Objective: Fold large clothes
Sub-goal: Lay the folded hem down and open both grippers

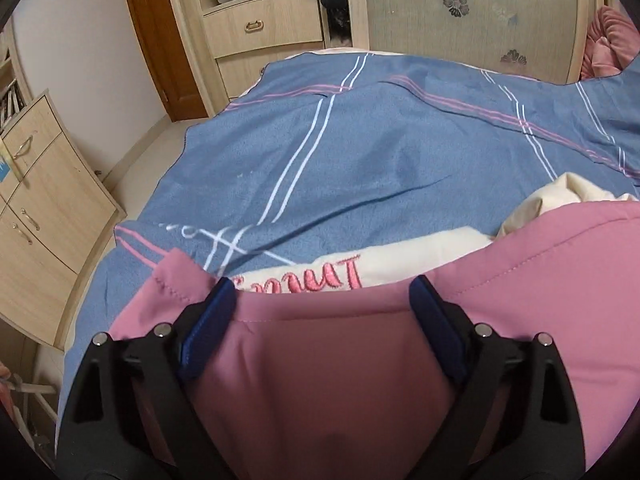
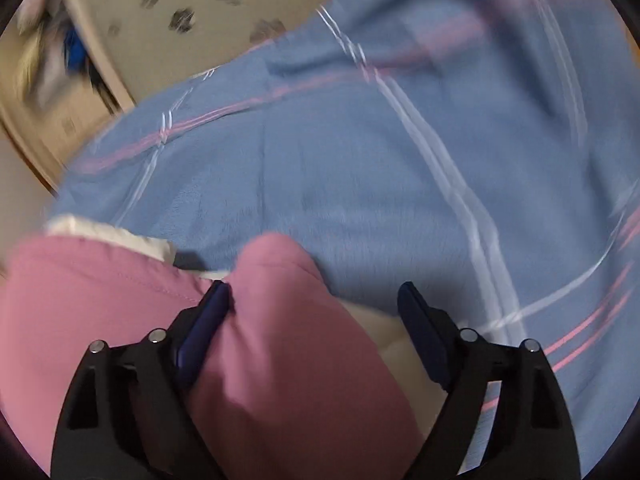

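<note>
Lying across the blue bedspread, your pink garment | left gripper, right gripper both released | embroidered lettering shows left view only.

A bedroom in a home, that's where we are. A bed under a blue plaid cover fills the middle. On the far side stands a pale wooden wardrobe, drawers and open shelves stuffed with clothes. Far left there's a matching drawer cabinet, a brown wooden door beyond it.
</note>
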